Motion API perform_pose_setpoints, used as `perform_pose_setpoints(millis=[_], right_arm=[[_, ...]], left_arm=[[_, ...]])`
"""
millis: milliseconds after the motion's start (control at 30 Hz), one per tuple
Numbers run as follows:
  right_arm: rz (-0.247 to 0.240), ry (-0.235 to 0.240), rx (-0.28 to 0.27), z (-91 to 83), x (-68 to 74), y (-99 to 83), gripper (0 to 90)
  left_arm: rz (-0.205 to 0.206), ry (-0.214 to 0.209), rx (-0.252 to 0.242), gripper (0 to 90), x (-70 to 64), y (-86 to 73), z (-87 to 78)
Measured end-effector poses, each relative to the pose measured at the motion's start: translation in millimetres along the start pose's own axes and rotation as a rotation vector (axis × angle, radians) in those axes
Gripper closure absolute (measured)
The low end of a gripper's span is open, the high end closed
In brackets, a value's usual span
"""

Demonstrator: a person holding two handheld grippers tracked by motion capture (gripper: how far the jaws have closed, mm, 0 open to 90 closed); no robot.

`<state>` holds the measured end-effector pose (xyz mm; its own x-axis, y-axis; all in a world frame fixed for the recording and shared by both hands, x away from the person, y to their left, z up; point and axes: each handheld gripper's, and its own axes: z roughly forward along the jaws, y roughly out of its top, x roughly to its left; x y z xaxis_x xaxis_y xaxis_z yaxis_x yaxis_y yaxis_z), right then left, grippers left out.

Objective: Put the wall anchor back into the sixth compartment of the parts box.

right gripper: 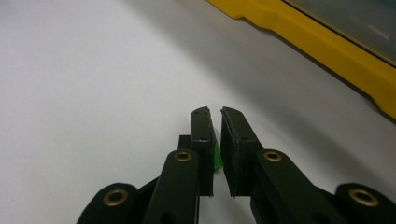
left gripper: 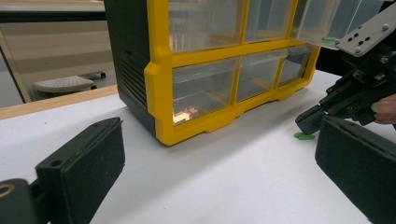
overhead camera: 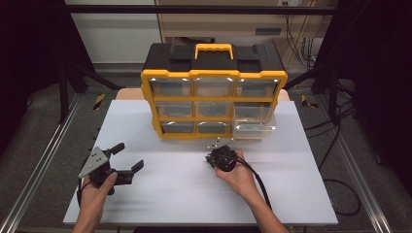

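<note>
White table (overhead camera: 160,194), green piece (right gripper: 216,156) upright between jaws

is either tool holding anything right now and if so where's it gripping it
The right tool is nearly shut on a small green piece, pinched deep between its jaws; which part cannot be told. The left tool is open, holding nothing.
</note>
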<state>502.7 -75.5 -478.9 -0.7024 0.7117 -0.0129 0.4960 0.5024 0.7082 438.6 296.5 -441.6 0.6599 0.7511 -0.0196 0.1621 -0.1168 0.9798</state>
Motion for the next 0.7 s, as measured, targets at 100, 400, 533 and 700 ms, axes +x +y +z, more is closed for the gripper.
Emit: perform_pose_setpoints(millis=[100, 400, 533, 700], right_arm=[[-0.009, 0.004, 0.002, 1.4, 0.0, -0.7, 84.9], [-0.001, -0.012, 0.001, 2.4, -1.6, -0.8, 84.8], [-0.005, 0.005, 0.008, 1.9, -1.3, -1.2, 85.1], [0.015, 0.017, 0.011, 1.8, -3.2, -1.8, 84.1]], left_arm=[[0.001, -0.001, 0.001, 1.7, -0.1, 0.0, 0.1], [0.001, 0.0, 0.001, 1.7, -0.2, 0.0, 0.0], [0.0, 0.0, 0.001, 1.7, 0.0, 0.0, -0.1], [0.002, -0.005, 0.005, 1.7, -0.6, 0.0, 0.5]])
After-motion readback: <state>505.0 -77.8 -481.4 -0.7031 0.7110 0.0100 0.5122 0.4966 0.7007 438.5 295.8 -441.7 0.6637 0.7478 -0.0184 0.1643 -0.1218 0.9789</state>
